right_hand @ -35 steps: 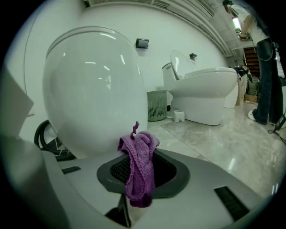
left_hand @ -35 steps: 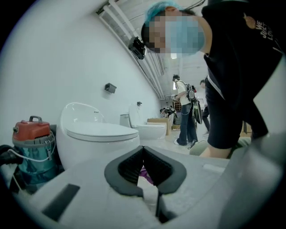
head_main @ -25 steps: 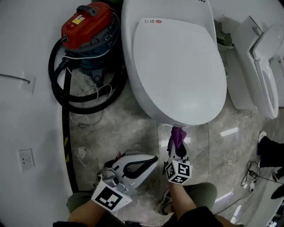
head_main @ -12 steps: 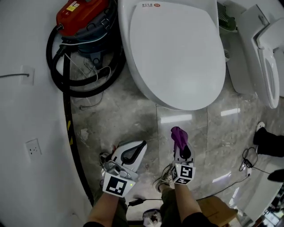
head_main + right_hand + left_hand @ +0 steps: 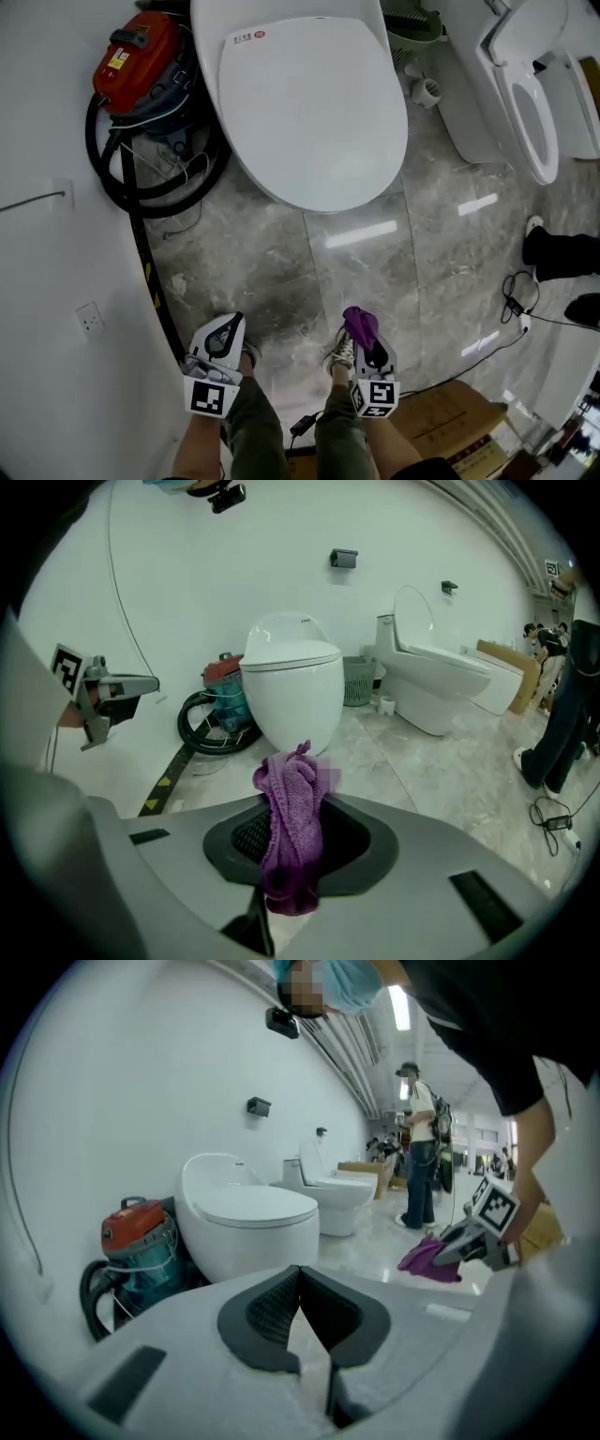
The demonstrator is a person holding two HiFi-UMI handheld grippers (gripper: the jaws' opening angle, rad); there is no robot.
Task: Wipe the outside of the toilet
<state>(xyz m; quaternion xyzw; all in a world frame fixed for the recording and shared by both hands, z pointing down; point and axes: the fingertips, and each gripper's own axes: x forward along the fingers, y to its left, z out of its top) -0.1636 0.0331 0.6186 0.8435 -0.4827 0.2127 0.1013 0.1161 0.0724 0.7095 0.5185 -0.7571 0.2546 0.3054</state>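
Note:
A white toilet (image 5: 305, 103) with its lid down stands at the top middle of the head view, and shows in the left gripper view as the toilet (image 5: 248, 1225) and in the right gripper view as the toilet (image 5: 293, 686). My right gripper (image 5: 361, 330) is low in the head view, well back from the bowl, shut on a purple cloth (image 5: 358, 323). The cloth (image 5: 292, 829) bunches up between the jaws of the right gripper (image 5: 291, 841). My left gripper (image 5: 223, 336) is at the lower left, shut with nothing in it; its jaws meet at the tip in its own view (image 5: 300, 1321).
A red and blue vacuum cleaner (image 5: 141, 66) with a coiled black hose (image 5: 141, 187) sits left of the toilet by the white wall. A second toilet (image 5: 530, 84) with raised lid stands at right. A green bin (image 5: 412, 23), a cable (image 5: 520, 314) and a person's dark shoe (image 5: 562, 253) lie nearby.
Both grippers have drawn back from the toilet's front toward the person's legs. The cloth, close under the bowl's rim a second ago, is now far from it.

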